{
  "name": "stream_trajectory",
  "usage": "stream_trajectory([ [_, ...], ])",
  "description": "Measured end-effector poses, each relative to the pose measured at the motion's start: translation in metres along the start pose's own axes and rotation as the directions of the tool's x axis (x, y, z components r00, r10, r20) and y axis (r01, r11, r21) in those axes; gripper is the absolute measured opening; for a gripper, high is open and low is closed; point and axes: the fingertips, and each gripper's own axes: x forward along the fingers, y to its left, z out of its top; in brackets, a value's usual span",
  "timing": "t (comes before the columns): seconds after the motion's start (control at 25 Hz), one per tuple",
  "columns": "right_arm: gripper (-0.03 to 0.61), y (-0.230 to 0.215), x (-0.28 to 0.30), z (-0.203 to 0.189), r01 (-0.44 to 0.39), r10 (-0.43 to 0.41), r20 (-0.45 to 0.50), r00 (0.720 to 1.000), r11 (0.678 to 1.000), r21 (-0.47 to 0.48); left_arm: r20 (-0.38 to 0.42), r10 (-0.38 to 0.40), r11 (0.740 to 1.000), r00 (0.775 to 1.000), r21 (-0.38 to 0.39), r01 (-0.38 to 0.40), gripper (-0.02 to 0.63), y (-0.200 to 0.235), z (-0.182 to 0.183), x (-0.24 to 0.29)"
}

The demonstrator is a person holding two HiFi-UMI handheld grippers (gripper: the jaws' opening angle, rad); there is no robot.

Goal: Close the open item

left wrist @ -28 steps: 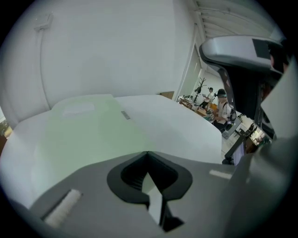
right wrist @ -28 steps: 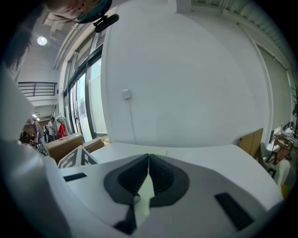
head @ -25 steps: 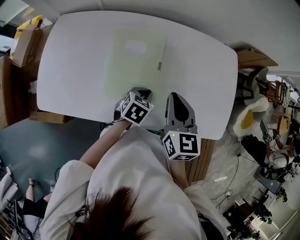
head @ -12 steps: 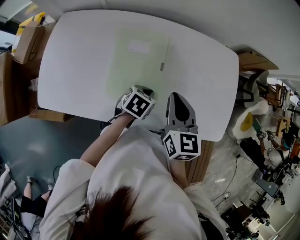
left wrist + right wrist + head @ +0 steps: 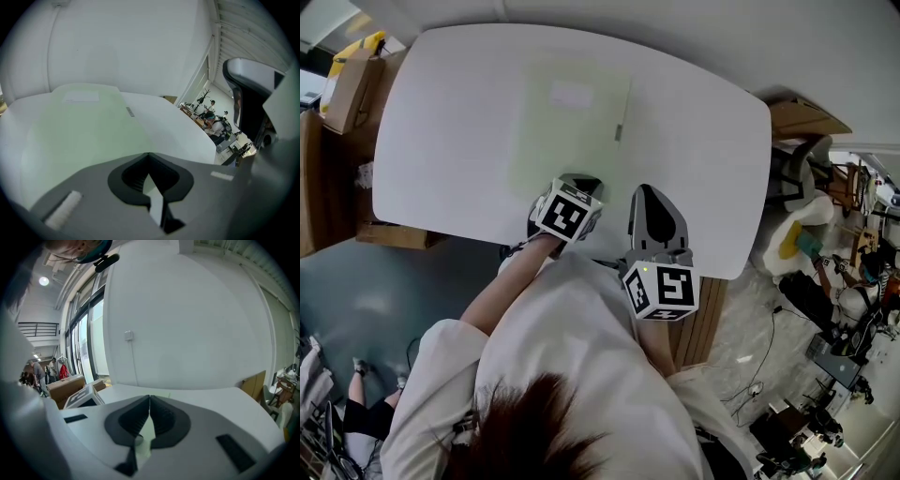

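a pale green folder (image 5: 572, 122) is seen lying flat toward the far middle of the white worktop (image 5: 703, 141). the left gripper (image 5: 149, 156) and right gripper (image 5: 149, 398) are held at its near edge, jaws clenched together on nothing.

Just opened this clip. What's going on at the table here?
A person at a white table holds tongs in each hand. A pale green folder lies flat on it. The left tongs are shut and empty, at the folder's near edge. The right tongs, also shut and empty, are alongside. Neither grips the folder.
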Motion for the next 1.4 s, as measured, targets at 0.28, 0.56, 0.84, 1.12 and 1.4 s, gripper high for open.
stream_trajectory([
  [0.28,0.011,-0.003,-0.004,-0.001,0.017,-0.017,0.006,1.000,1.000,-0.001,0.072,0.034,0.999,0.997,-0.022,-0.033,0.008,0.010,0.006,-0.010],
  [0.56,0.011,0.001,0.001,0.000,0.005,-0.005,0.008,1.000,1.000,-0.003,0.177,0.059,0.998,0.982,-0.007,-0.058,0.008,0.012,0.023,-0.030],
  [0.84,0.011,0.002,0.006,0.002,-0.008,0.009,0.009,1.000,1.000,-0.008,0.282,0.121,0.990,0.952,0.040,-0.138,0.008,0.021,0.044,-0.053],
  [1.12,0.010,0.005,0.006,0.004,-0.023,0.023,0.013,1.000,1.000,-0.016,0.387,0.152,0.984,0.910,0.031,-0.177,0.008,0.025,0.060,-0.072],
  [1.4,0.010,0.008,0.004,0.006,-0.030,0.030,0.020,0.999,0.999,-0.025,0.486,0.178,0.975,0.856,0.031,-0.220,0.008,0.026,0.072,-0.094],
])
